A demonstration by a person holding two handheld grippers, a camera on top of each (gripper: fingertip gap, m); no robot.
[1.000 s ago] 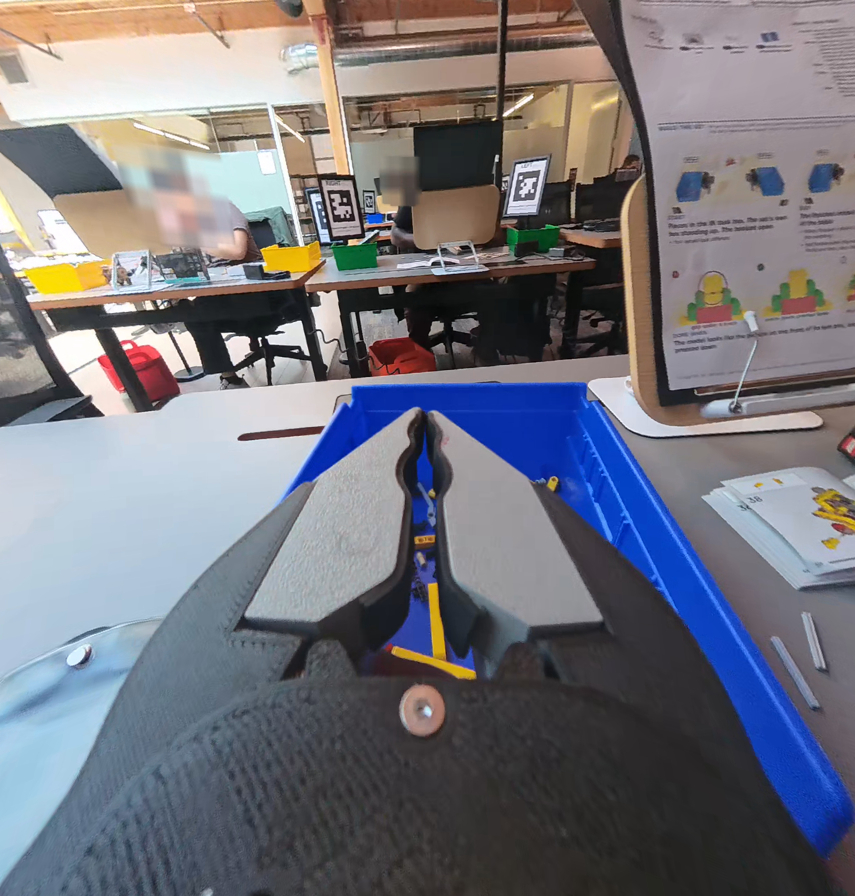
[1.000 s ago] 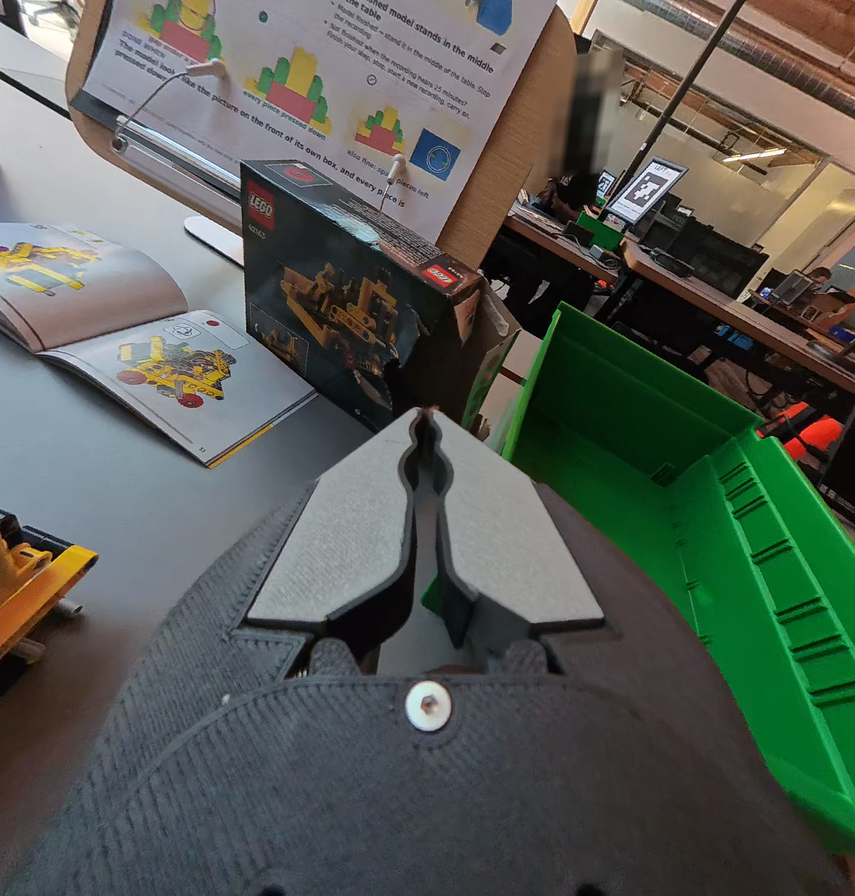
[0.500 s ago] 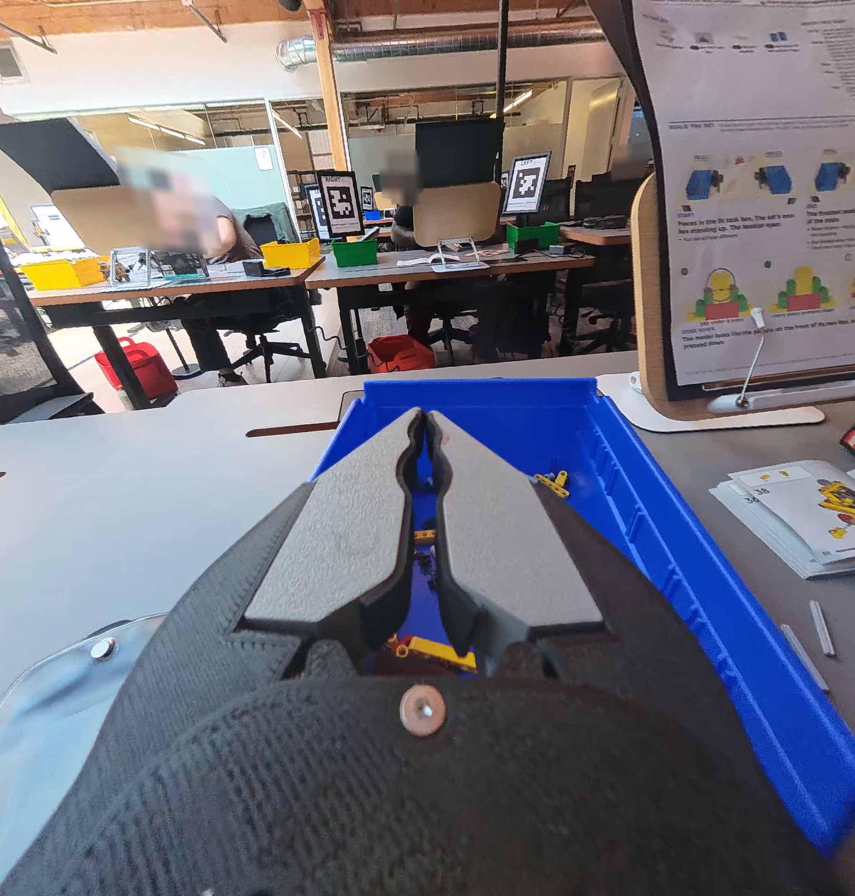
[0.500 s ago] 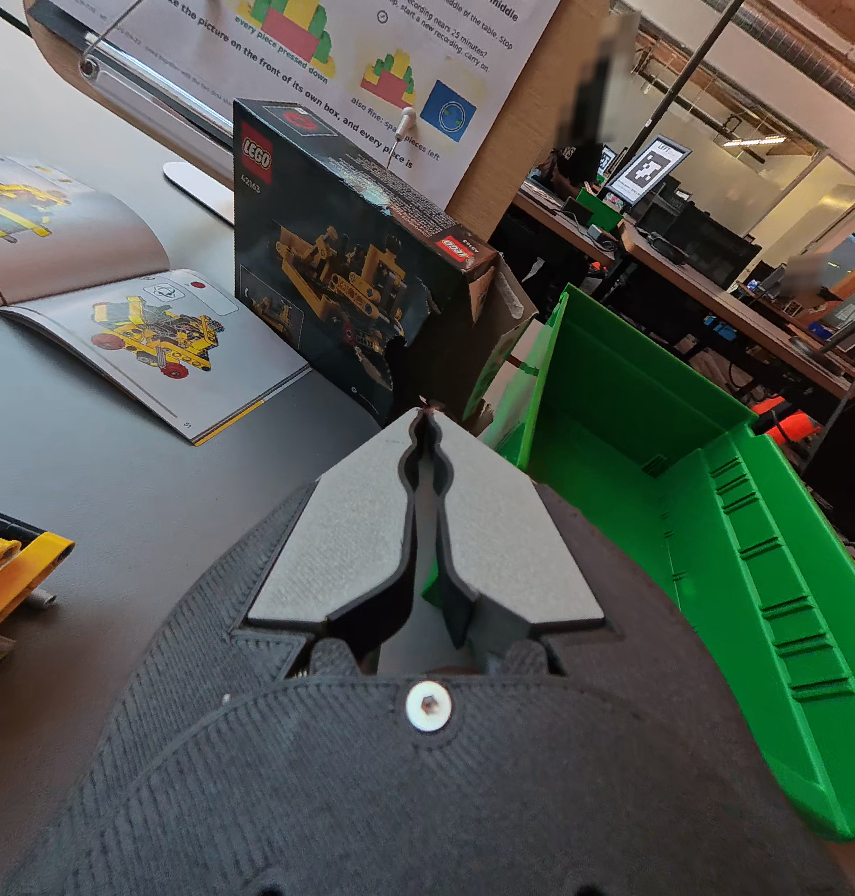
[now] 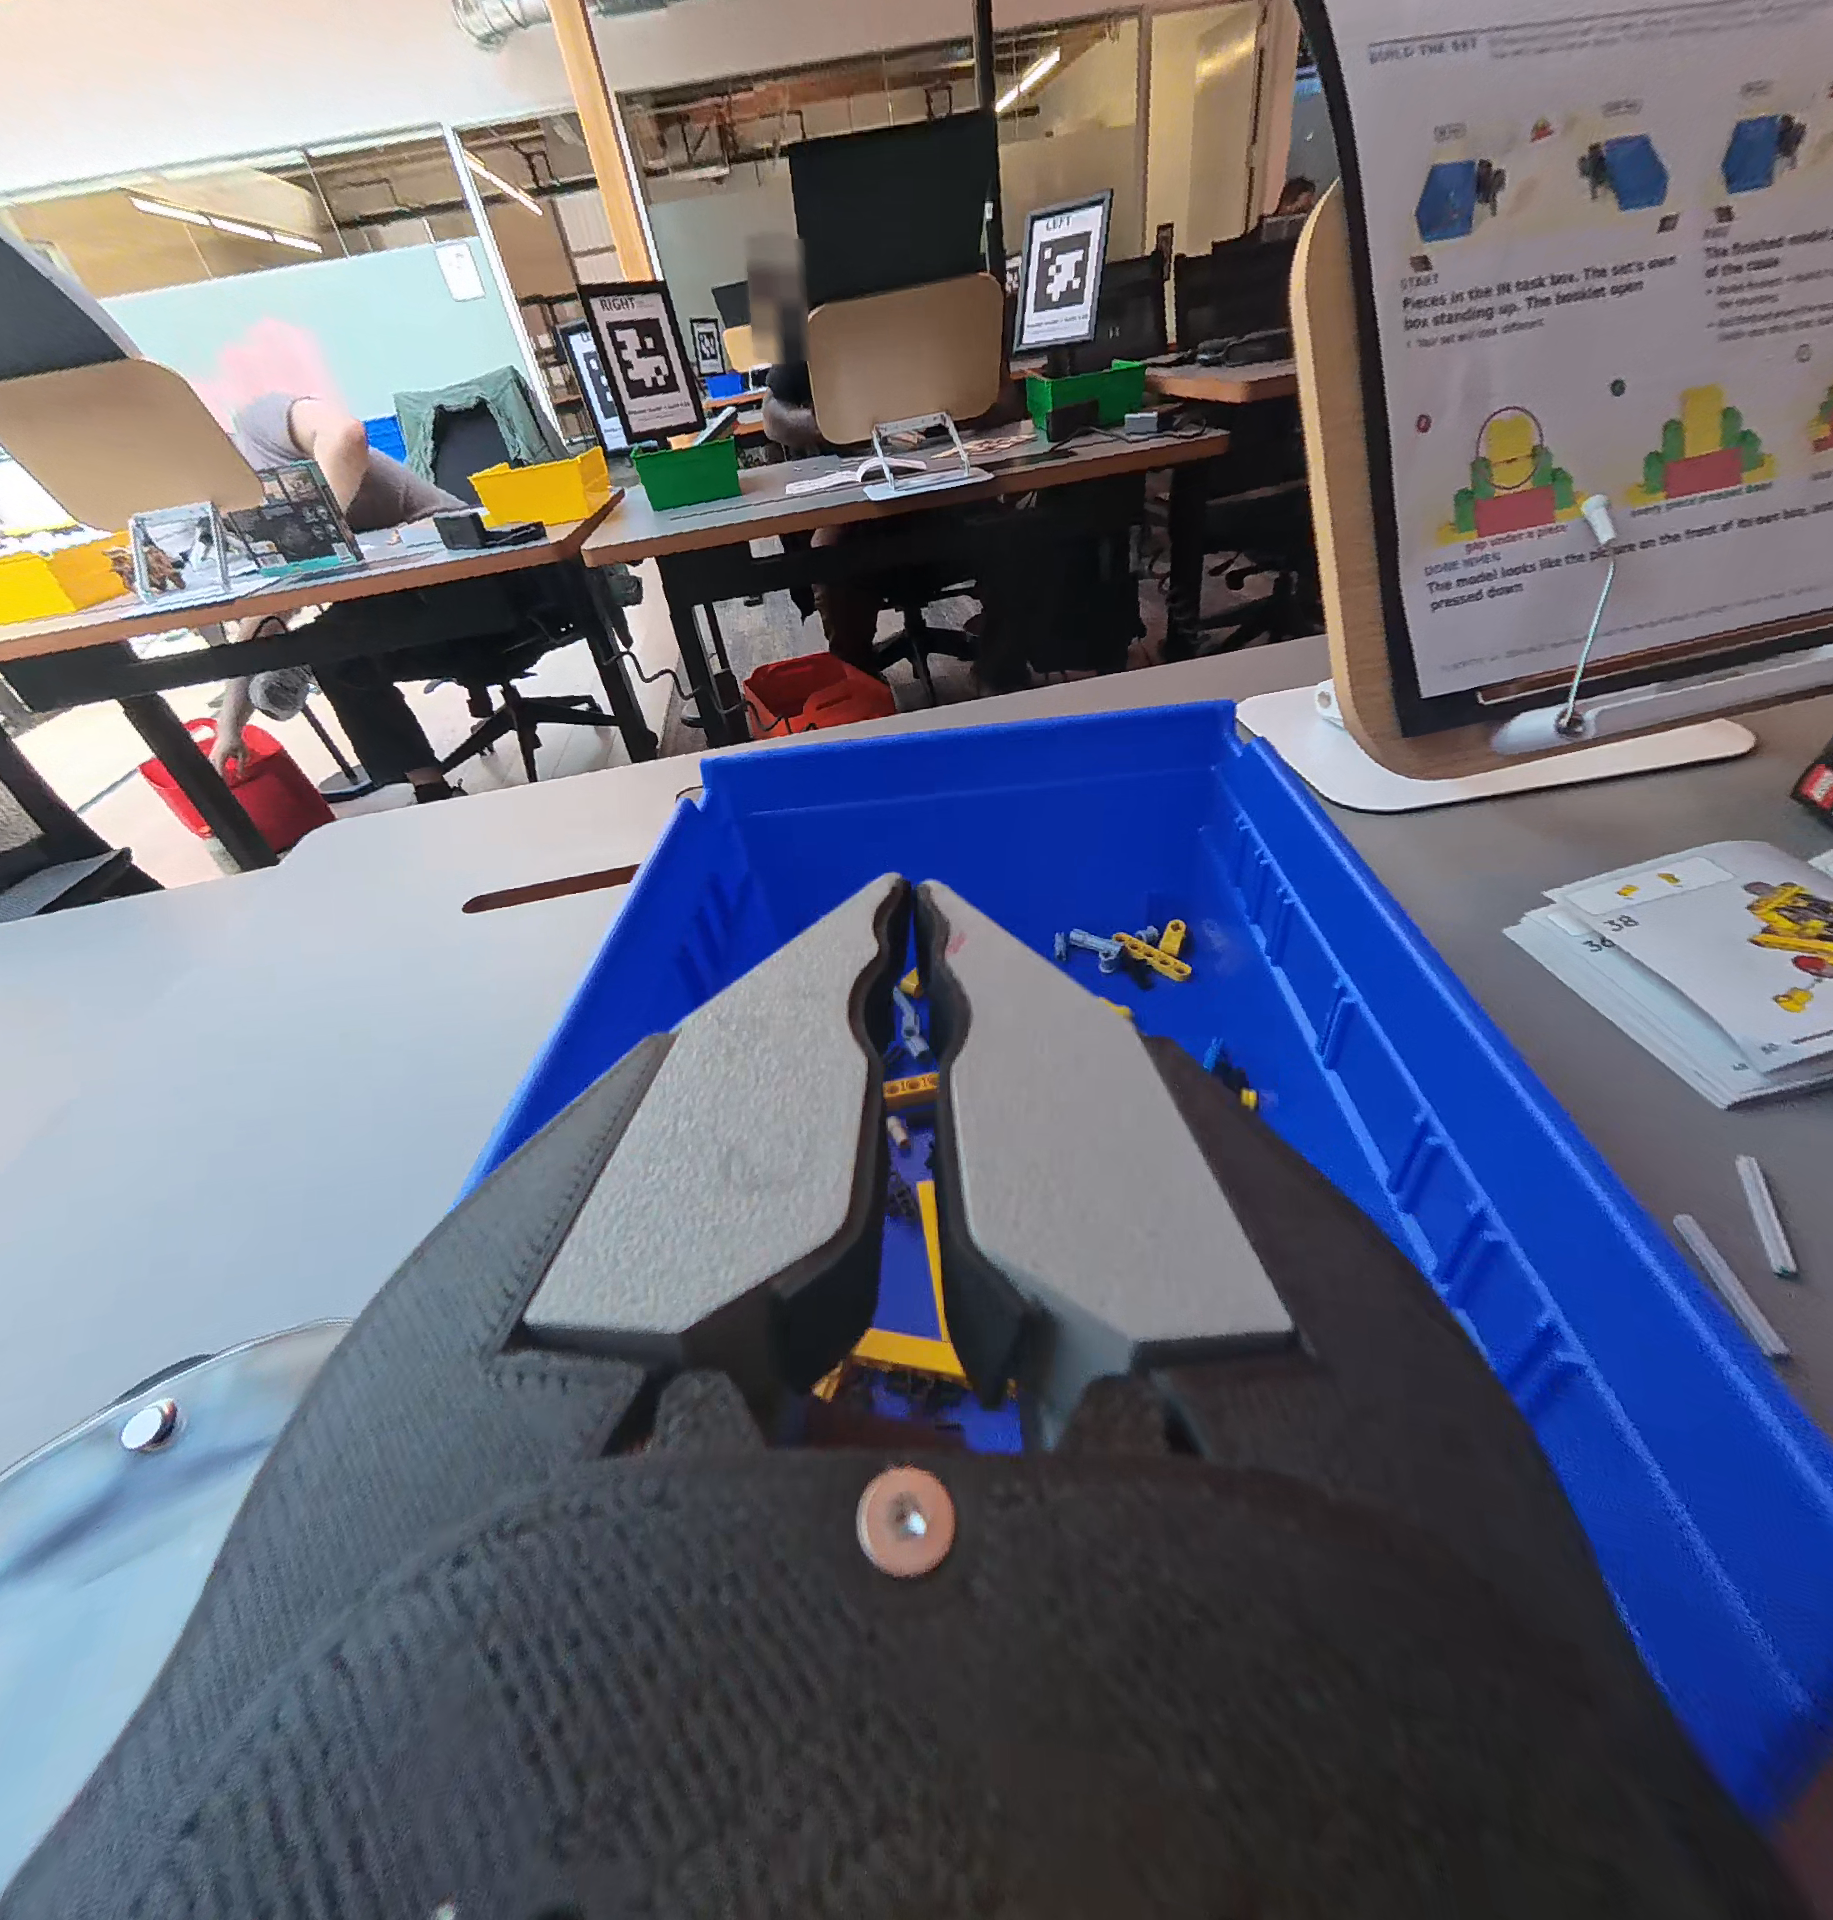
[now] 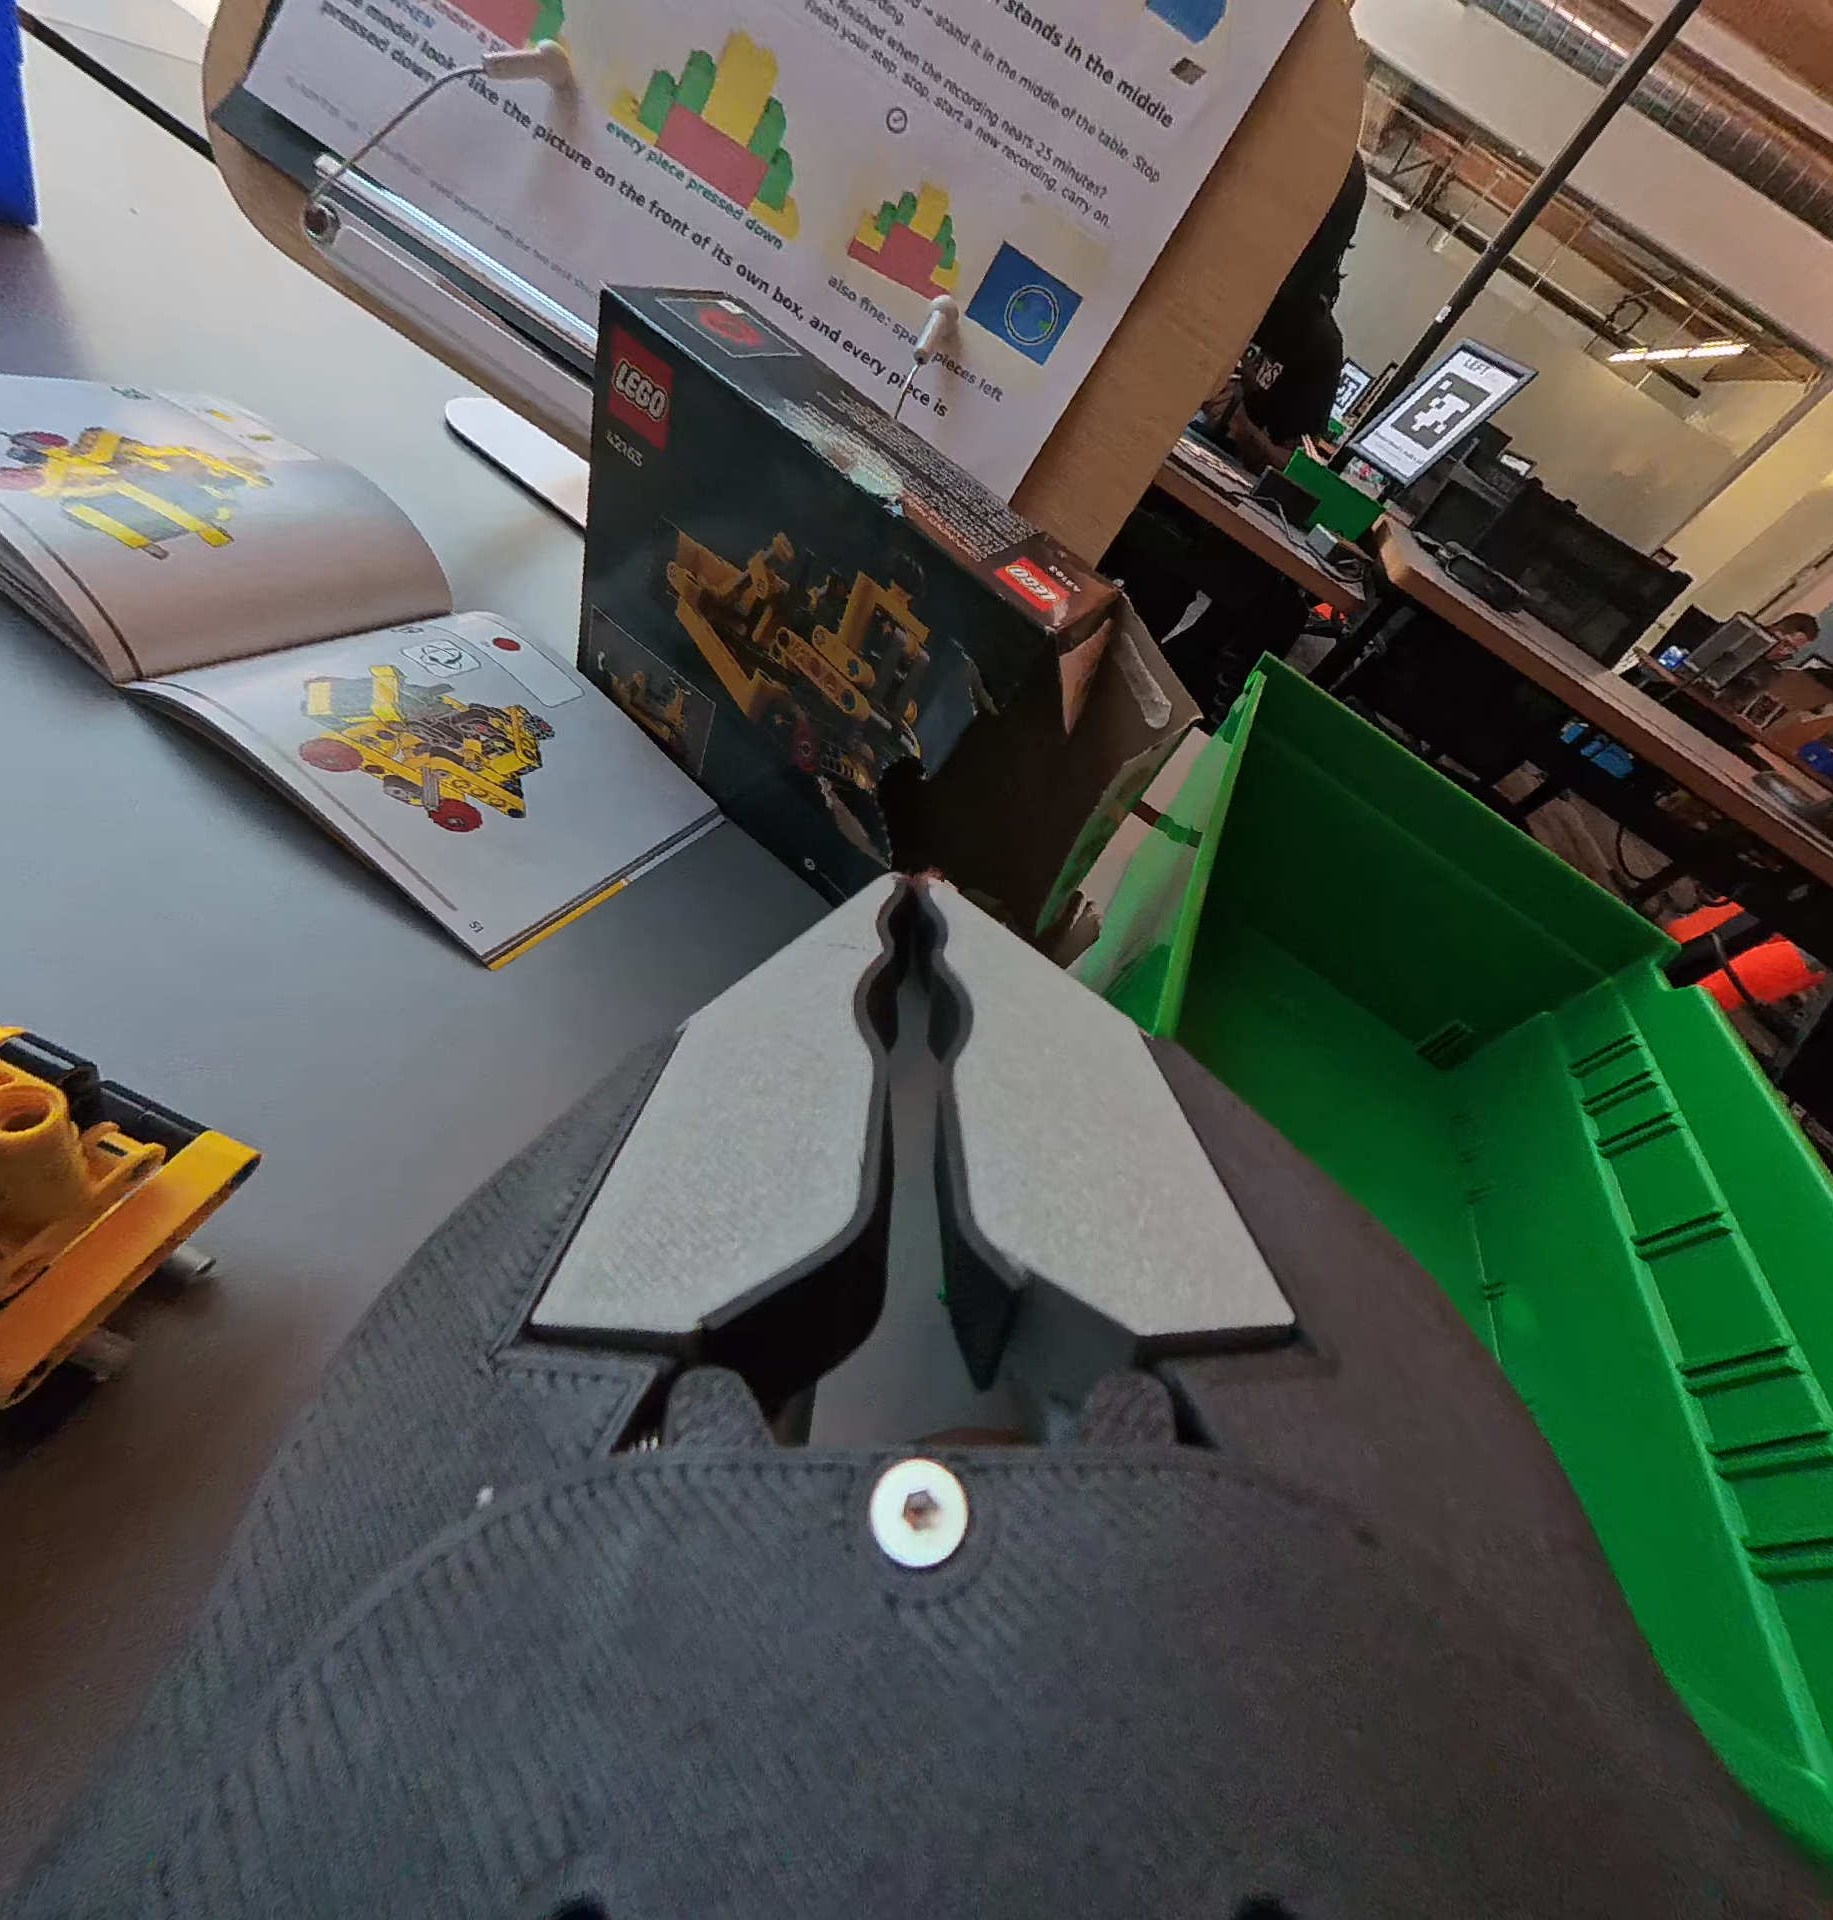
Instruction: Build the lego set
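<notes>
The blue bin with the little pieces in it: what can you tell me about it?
The blue bin is a long, open-topped plastic tray with ribbed inner walls, resting flat on the grey table. Small loose pieces, yellow, grey and blue, lie scattered on its floor. The left gripper, shut and empty, hangs over it. Two grey rods lie on the table beside it.

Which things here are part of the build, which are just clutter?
Job:
blue bin with loose pieces
yellow model
booklet
set box
grey rods
both grippers, left and right, shut

Lying about:
green bin
instruction stand
</notes>
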